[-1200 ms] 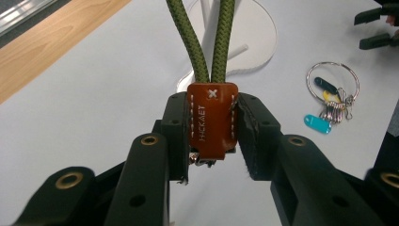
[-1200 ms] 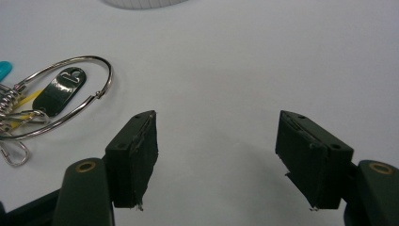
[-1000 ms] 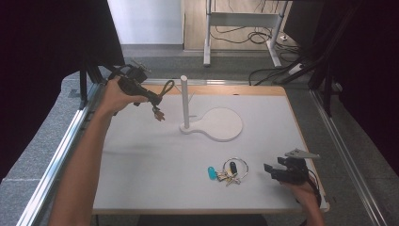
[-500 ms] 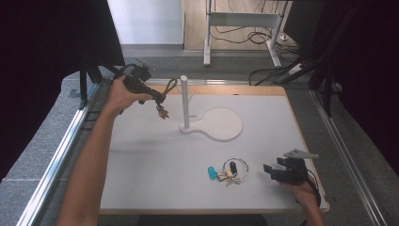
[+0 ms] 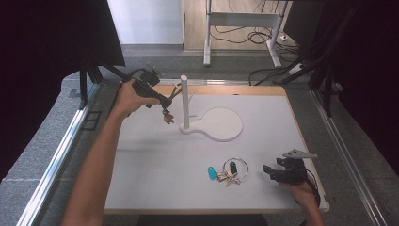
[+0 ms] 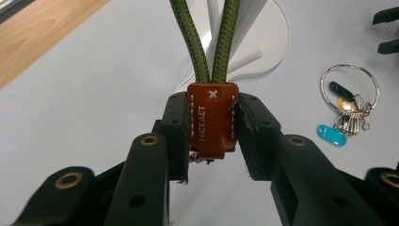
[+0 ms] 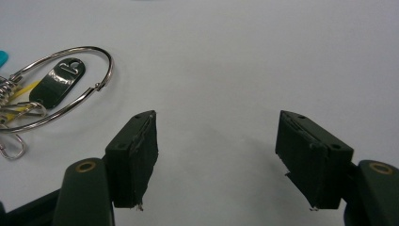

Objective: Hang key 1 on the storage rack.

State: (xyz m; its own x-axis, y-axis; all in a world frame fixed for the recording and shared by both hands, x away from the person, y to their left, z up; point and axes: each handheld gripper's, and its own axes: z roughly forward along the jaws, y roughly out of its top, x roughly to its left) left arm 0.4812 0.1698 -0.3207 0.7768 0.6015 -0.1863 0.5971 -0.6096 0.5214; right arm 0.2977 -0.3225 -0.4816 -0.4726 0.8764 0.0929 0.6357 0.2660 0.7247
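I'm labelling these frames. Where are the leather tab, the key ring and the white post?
leather tab (image 6: 212, 120): left gripper view, middle of its brown face.
key ring (image 5: 236, 164): high view, its metal hoop.
white post (image 5: 184, 101): high view, halfway up its shaft.

Left forearm (image 5: 101, 155) extends up the left side of the white board (image 5: 155, 155), hand wrapped around the left gripper (image 5: 165, 101), raised over the board's far left corner. Its jaws are clamped on a brown leather tab (image 6: 212, 120), both pads pressing its sides. Right hand (image 5: 303, 190) sits low at the board's near right corner, holding the right gripper (image 5: 269, 170) level; jaws stand wide apart, nothing between them.
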